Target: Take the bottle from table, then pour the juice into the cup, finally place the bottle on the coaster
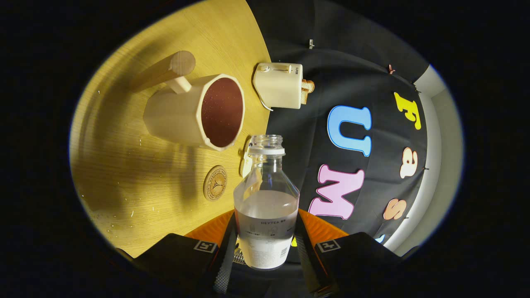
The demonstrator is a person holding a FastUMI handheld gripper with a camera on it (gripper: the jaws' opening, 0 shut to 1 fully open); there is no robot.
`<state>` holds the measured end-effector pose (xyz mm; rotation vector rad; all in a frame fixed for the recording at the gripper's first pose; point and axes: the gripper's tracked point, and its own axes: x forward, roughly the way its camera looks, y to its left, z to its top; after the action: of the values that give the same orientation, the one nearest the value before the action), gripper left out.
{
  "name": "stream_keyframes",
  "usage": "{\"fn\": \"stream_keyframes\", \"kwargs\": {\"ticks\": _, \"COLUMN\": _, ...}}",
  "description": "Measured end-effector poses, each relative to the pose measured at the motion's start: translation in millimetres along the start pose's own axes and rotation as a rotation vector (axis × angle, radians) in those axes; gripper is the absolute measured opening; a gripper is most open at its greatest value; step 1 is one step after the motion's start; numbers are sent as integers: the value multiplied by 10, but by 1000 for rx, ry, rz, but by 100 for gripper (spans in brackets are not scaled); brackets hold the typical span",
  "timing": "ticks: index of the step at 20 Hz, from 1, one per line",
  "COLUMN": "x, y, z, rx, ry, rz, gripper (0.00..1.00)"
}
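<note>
My gripper (265, 244) is shut on a clear plastic bottle (266, 198), both fingers pressing its labelled lower body. The bottle has no cap and holds whitish juice in its lower half. The whole view is rolled sideways, so the bottle is tilted over. Its open mouth sits close beside the rim of a cream mug (194, 111) with a wooden handle and a dark reddish inside. No juice is seen crossing from bottle to mug. A round wooden coaster (215, 183) lies flat on the table (124, 186), just beside the bottle and below the mug.
A cream toaster (279, 85) with bread slices in it stands beyond the mug near the table's far edge. A small cream object (245, 162) lies behind the bottle's neck. Droplets speckle the wooden top around the coaster.
</note>
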<state>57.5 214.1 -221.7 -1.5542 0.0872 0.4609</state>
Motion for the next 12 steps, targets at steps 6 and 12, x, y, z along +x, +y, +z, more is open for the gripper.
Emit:
{"fn": "stream_keyframes", "kwargs": {"ticks": 6, "x": 16, "y": -29, "z": 39, "rx": -48, "ry": -13, "rz": -6, "gripper": 72}}
{"fn": "stream_keyframes", "kwargs": {"ticks": 12, "x": -7, "y": -21, "z": 72, "rx": -81, "ry": -23, "rz": -8, "gripper": 72}}
